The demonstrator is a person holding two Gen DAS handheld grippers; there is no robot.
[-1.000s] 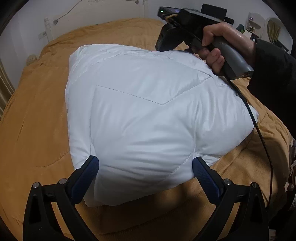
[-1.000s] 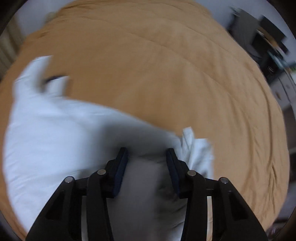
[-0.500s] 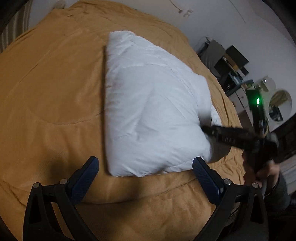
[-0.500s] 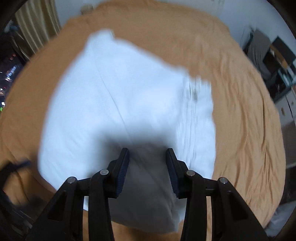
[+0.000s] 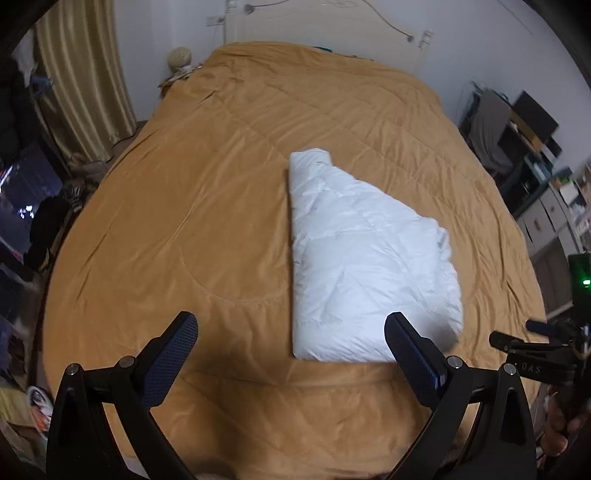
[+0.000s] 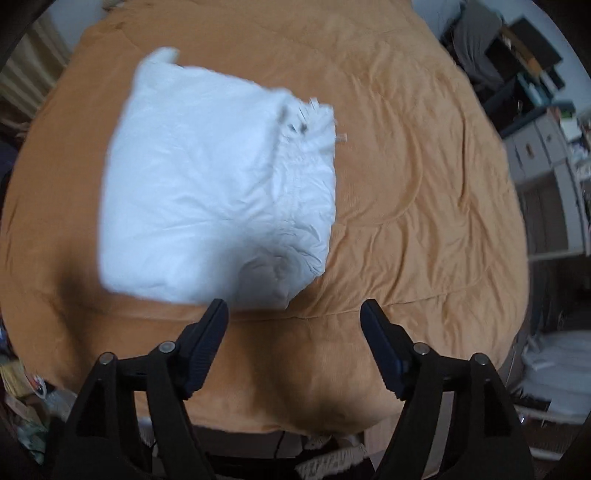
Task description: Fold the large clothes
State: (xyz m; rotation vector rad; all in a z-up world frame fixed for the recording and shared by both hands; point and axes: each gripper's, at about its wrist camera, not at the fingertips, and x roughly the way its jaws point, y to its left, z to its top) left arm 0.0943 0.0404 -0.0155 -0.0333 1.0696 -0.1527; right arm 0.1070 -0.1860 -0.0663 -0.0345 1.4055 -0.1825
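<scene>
Looking down at the folded white jacket [image 5: 364, 266] lying on the bedspread [image 5: 207, 206], long axis running away from me; I'm holding left gripper [image 5: 291, 354] and right gripper [image 6: 293, 334] released, empty, the right sitting nearer.

The folded padded garment [image 5: 365, 266] lies on the bedspread [image 5: 207, 206], right of centre in the left wrist view. Headboard [image 5: 317, 26] stands behind the bed, curtain [image 5: 81, 77] to its left, shelving [image 5: 532, 155] to its right.
</scene>
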